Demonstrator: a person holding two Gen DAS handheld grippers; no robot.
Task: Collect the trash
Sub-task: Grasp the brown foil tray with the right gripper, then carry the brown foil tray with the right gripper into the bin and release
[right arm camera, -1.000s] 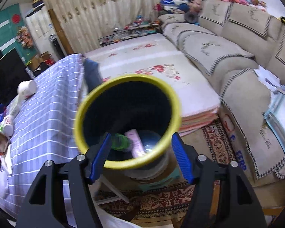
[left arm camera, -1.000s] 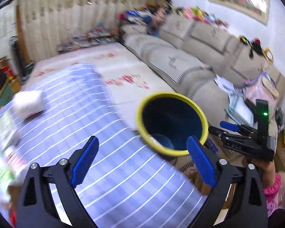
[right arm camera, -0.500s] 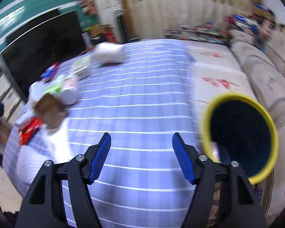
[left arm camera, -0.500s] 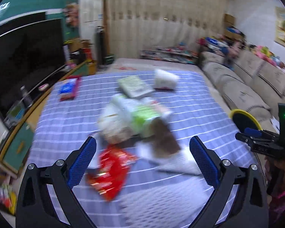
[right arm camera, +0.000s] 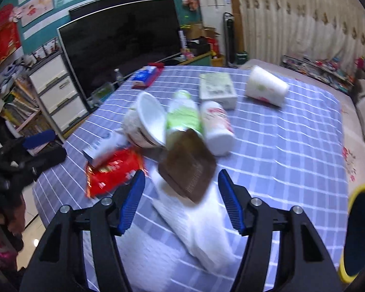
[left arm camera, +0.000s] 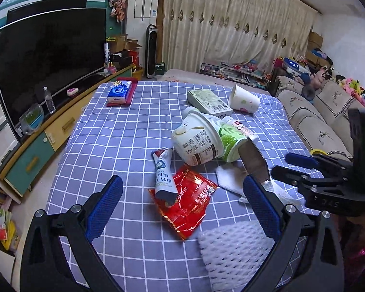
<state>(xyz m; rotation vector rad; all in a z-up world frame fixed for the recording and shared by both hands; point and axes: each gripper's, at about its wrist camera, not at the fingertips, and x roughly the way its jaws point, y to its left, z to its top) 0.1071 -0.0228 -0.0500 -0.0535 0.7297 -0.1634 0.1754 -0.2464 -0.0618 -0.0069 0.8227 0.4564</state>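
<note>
A table covered by a blue checked cloth [left arm camera: 124, 131] is seen from both wrist cameras, with trash heaped near its middle. The left gripper [left arm camera: 182, 203] is held with its blue-padded jaws spread wide and nothing between them; a red snack wrapper [left arm camera: 186, 200] lies on the cloth in the gap. A white and blue sachet [left arm camera: 163, 176] rests across the wrapper's edge at about 11 o'clock from it. At 12 o'clock from the wrapper a white tub [left arm camera: 197, 141] is tipped on its side, touching a green-labelled bottle [left arm camera: 227, 141] and a white bottle with red print [left arm camera: 241, 127]. A flat green box [left arm camera: 208, 102] and an overturned paper cup [left arm camera: 243, 101] lie farther off at 12 to 1 o'clock. A brown pouch [left arm camera: 254, 160] stands over crumpled white tissue [left arm camera: 233, 177], and a white foam net [left arm camera: 231, 250] lies at 5 o'clock from the wrapper.

The right gripper [right arm camera: 181, 203] is likewise held wide apart and empty, poised above the brown pouch [right arm camera: 187, 168] and a folded white tissue [right arm camera: 202, 228]; this view is blurred. The yellow-rimmed bin [right arm camera: 360, 231] is seen at 3 o'clock, past the table's edge. A tissue pack [left arm camera: 119, 90] sits on a red tray at 11 o'clock near the television [left arm camera: 48, 53]
</note>
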